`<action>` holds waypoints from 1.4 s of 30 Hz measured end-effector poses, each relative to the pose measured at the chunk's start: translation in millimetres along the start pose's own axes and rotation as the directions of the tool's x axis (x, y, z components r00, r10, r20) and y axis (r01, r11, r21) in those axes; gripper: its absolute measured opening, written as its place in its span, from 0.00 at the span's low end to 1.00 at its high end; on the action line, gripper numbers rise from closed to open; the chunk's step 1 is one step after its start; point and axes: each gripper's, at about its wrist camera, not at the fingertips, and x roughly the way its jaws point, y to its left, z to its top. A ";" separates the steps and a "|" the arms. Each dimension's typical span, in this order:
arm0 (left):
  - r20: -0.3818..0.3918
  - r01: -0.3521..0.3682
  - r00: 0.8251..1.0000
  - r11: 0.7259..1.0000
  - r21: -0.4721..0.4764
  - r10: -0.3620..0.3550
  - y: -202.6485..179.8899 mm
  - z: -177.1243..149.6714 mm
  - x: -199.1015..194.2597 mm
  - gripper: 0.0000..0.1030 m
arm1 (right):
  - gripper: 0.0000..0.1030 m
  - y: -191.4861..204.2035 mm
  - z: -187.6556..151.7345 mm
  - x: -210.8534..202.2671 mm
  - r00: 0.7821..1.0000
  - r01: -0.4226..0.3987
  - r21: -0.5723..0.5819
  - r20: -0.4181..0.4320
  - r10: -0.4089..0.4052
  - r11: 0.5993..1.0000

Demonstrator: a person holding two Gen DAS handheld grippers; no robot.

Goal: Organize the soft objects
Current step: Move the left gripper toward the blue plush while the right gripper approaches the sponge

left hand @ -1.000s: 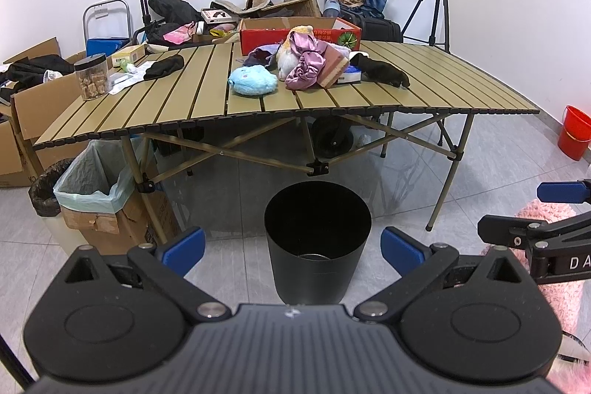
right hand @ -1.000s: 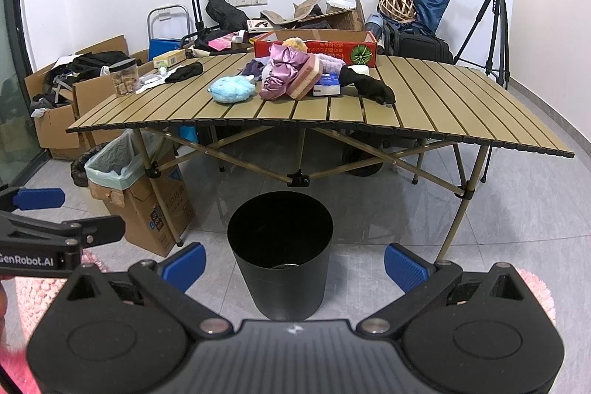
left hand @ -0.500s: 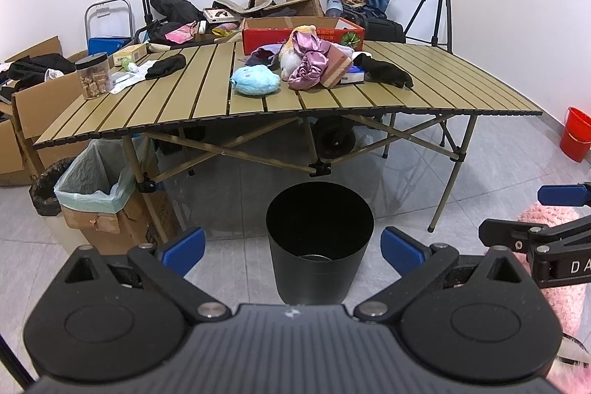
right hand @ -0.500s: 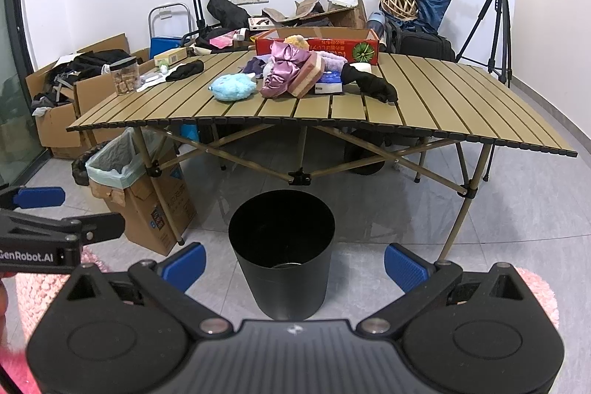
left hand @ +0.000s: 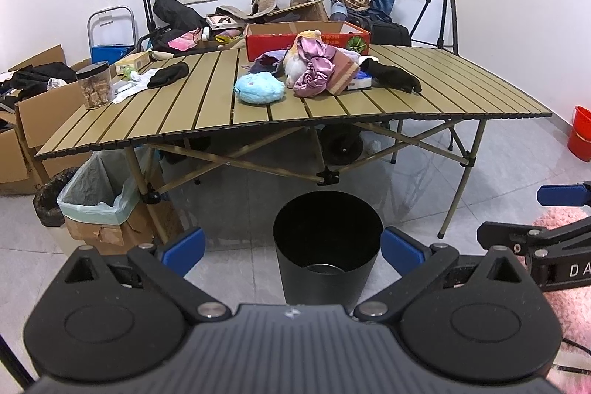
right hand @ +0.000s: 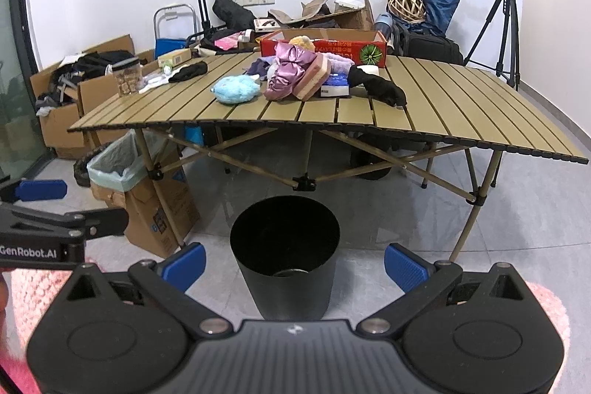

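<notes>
Both hand-held grippers hung low before the desk [left hand: 443, 91], well short of it. The left hand-held gripper [left hand: 291, 250] had its blue pads spread wide with nothing between them, and the right hand-held gripper [right hand: 293, 261] was likewise spread and empty. A black bin [left hand: 327, 246] stood on the floor just ahead of them. On the desk lay a light blue plush [left hand: 260, 88], touching a heap of pink satin cloth [left hand: 314, 69], and beside that a black glove [left hand: 393, 76].
</notes>
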 end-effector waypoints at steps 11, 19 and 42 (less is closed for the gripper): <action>0.028 -0.034 0.999 0.997 -0.072 0.037 19.2 16.8 21.1 1.00 | 1.00 -10.3 25.4 26.3 0.998 -0.010 0.025 0.064 0.008 1.000; 0.060 -0.050 0.996 0.989 -0.138 0.059 39.9 32.7 40.8 1.00 | 1.00 -12.8 52.1 55.8 0.993 -0.024 0.029 0.114 0.021 0.999; 0.138 -0.013 0.990 0.982 -0.190 0.040 50.1 89.7 106.1 1.00 | 1.00 -30.9 106.4 125.6 0.969 -0.035 0.102 0.248 0.008 0.994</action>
